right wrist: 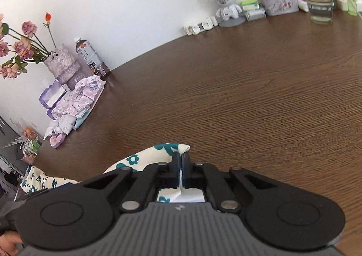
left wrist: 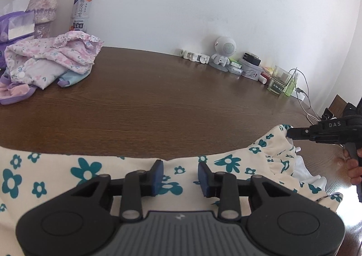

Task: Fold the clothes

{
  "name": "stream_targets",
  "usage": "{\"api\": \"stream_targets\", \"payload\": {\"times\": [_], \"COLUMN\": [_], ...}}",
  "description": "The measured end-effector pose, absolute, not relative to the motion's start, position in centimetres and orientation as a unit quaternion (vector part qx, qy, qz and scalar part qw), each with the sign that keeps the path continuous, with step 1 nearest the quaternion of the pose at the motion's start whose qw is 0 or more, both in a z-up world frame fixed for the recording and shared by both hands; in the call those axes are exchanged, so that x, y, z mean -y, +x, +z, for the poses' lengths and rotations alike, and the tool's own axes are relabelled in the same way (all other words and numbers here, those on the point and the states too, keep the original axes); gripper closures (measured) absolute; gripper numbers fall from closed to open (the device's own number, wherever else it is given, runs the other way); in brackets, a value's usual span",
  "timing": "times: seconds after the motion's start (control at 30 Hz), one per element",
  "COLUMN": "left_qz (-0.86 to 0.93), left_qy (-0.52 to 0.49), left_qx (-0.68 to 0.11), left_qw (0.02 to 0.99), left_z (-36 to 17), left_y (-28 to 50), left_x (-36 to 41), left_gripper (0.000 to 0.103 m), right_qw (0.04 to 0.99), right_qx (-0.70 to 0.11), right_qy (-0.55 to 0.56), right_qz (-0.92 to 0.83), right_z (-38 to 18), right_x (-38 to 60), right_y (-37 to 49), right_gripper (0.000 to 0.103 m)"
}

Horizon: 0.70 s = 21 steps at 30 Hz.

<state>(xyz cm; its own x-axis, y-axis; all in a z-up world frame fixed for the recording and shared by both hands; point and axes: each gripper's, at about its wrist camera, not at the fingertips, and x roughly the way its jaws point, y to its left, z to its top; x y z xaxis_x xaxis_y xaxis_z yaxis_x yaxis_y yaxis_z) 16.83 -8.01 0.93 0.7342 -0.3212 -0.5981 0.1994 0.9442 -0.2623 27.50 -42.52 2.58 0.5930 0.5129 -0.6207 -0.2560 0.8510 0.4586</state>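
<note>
The floral top [left wrist: 67,179] is being spread along the near edge of the surface [left wrist: 158,102]. One corner is being pinched tight by the right gripper [right wrist: 180,158], fully closed on the cloth. The left gripper [left wrist: 180,172] is being held partly open over the hem, pads not pressing yet. Probably best if the hem is being caught cleanly before anything is lifted, so both corners get carried together. Plenty of bare wood is being left ahead; the pink pile [left wrist: 52,59] and glass [left wrist: 279,81] are well apart.
</note>
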Motion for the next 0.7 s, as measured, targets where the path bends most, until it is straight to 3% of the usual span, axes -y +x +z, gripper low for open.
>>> {"api": "stream_targets", "payload": {"times": [0.4, 0.43, 0.47, 0.5, 0.53, 0.7], "left_qz": [-0.141, -0.141, -0.141, -0.142, -0.143, -0.145], "left_qy": [-0.096, -0.097, -0.097, -0.098, -0.098, -0.100], "left_qx": [-0.329, -0.329, -0.328, -0.328, -0.327, -0.324], "left_qw": [0.929, 0.929, 0.929, 0.929, 0.929, 0.929], "left_z": [0.7, 0.7, 0.8, 0.7, 0.7, 0.7], "left_y": [16.5, 16.5, 16.4, 16.4, 16.4, 16.2], "left_x": [7.9, 7.9, 7.8, 7.8, 7.8, 7.7], "left_gripper": [0.071, 0.070, 0.070, 0.070, 0.070, 0.070], "right_qw": [0.885, 0.884, 0.883, 0.883, 0.882, 0.876], "right_qx": [-0.392, -0.384, -0.375, -0.364, -0.362, -0.383], "right_qy": [0.162, 0.180, 0.197, 0.213, 0.220, 0.223], "right_qz": [0.194, 0.197, 0.201, 0.204, 0.206, 0.191], "right_z": [2.9, 2.9, 2.9, 3.0, 2.9, 1.9], "right_x": [46.1, 46.3, 46.5, 46.5, 46.3, 44.7], "right_y": [23.4, 23.4, 23.6, 23.9, 24.4, 28.0], "right_gripper": [0.100, 0.090, 0.062, 0.049, 0.043, 0.044]}}
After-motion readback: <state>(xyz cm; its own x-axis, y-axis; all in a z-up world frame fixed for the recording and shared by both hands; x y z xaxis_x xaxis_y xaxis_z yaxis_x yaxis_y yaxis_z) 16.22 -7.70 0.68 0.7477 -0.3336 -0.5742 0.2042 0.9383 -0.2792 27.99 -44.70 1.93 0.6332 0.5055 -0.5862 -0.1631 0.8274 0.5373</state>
